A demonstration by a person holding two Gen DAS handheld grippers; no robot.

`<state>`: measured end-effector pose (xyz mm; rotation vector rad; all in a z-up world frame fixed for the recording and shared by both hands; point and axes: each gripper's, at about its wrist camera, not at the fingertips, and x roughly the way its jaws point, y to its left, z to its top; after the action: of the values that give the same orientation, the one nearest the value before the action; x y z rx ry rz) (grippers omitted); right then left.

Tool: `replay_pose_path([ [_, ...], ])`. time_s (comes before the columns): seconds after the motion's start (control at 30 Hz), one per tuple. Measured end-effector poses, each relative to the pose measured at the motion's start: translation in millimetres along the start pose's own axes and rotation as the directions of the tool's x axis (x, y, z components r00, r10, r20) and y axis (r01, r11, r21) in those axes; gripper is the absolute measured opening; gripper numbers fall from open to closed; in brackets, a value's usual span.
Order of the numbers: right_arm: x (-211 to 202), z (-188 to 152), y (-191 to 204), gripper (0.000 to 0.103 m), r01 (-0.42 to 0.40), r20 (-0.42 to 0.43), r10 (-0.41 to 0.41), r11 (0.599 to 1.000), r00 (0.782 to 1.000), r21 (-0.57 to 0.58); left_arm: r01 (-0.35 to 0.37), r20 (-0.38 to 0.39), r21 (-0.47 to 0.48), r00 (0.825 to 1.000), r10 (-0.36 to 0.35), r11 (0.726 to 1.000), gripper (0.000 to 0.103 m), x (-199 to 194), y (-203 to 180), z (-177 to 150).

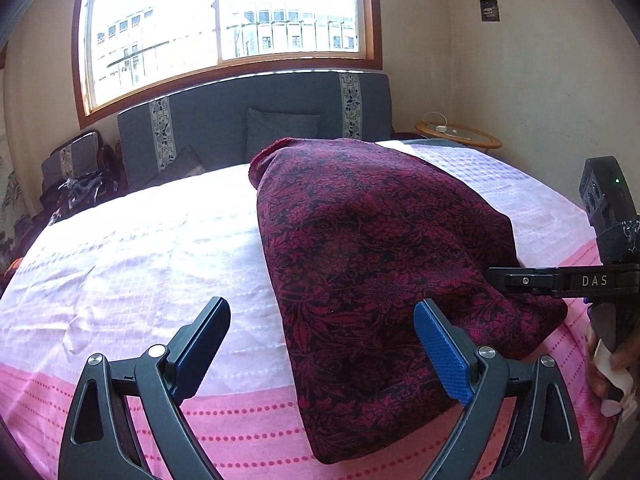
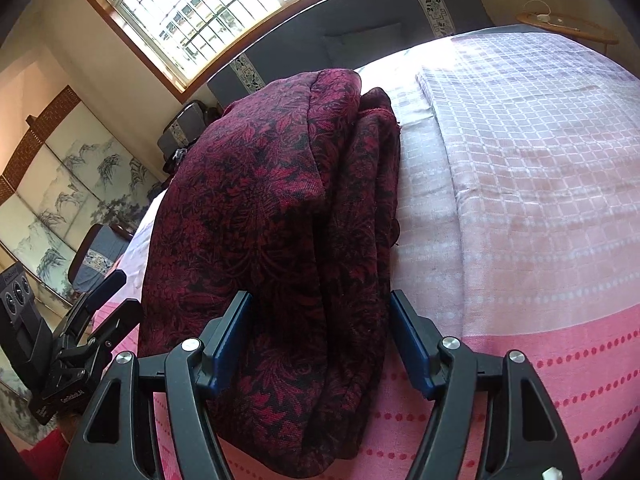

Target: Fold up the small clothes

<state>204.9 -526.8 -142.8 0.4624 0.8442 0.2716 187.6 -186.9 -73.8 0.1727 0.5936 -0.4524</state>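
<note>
On the bed [image 1: 140,248], near its front edge, the left hand-held gripper [image 1: 320,344] hangs with jaws spread wide over the pink cover, empty. Just right of it lies the folded dark red flowered cloth [image 1: 384,248]. The right hand-held gripper [image 2: 320,340] stands spread around the cloth's near end, its pads seemingly not pressing.

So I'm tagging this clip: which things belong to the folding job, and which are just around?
Job:
- dark red floral cloth, folded on the bed
- left gripper
- right gripper

Around:
- pink bedspread
- grey cushion
- round side table
</note>
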Motion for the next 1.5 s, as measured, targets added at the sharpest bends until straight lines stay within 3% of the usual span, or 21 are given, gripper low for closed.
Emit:
replay_pose_path([
  [0.27, 3, -2, 11, 0.066, 0.024, 0.006, -0.024, 1.000, 1.000, -0.020, -0.022, -0.028, -0.025, 0.999, 0.022, 0.999, 0.097, 17, 19, 3],
  [0.33, 4, -1, 11, 0.066, 0.022, 0.005, -0.022, 1.000, 1.000, -0.019, 0.024, -0.059, -0.066, 0.998, -0.028, 0.998, 0.097, 26, 29, 3],
  [0.4, 4, -2, 11, 0.066, 0.020, 0.005, -0.020, 1.000, 1.000, -0.018, 0.132, -0.096, -0.138, 0.985, -0.146, 0.982, 0.097, 37, 42, 2],
  [0.53, 5, -3, 13, 0.067, 0.028, 0.007, -0.028, 0.999, 1.000, -0.025, 0.310, -0.132, -0.259, 0.927, -0.351, 0.915, 0.097, 61, 62, 0],
  [0.6, 4, -3, 14, 0.067, 0.026, 0.008, -0.026, 0.999, 1.000, -0.025, 0.389, -0.135, -0.318, 0.884, -0.448, 0.864, 0.097, 73, 70, 2],
  [0.73, 5, -3, 14, 0.068, 0.023, 0.009, -0.023, 0.999, 1.000, -0.023, 0.504, -0.111, -0.448, 0.788, -0.605, 0.738, 0.097, 96, 84, 3],
  [0.8, 5, -3, 14, 0.068, 0.027, 0.009, -0.026, 0.999, 1.000, -0.026, 0.534, -0.089, -0.465, 0.765, -0.638, 0.706, 0.097, 103, 89, 7],
  [0.87, 5, -3, 15, 0.068, 0.028, 0.009, -0.028, 0.999, 1.000, -0.029, 0.571, -0.094, -0.464, 0.729, -0.678, 0.677, 0.097, 109, 88, 12],
  [0.93, 5, -4, 15, 0.069, 0.029, 0.010, -0.029, 0.999, 1.000, -0.031, 0.593, -0.124, -0.441, 0.703, -0.700, 0.674, 0.097, 116, 81, 17],
  [1.07, 6, -4, 16, 0.070, 0.029, 0.010, -0.029, 0.999, 1.000, -0.032, 0.598, -0.172, -0.389, 0.701, -0.692, 0.701, 0.097, 118, 67, 20],
  [1.33, 4, -1, 12, 0.072, -0.006, 0.001, 0.006, 1.000, 1.000, -0.003, 0.588, -0.177, -0.486, 0.658, -0.732, 0.647, 0.097, 132, 79, 29],
  [1.5, 3, 8, -3, 0.077, -0.106, -0.024, 0.108, 0.992, 0.994, 0.071, 0.616, -0.173, -0.405, 0.674, -0.718, 0.676, 0.097, 124, 77, 24],
])
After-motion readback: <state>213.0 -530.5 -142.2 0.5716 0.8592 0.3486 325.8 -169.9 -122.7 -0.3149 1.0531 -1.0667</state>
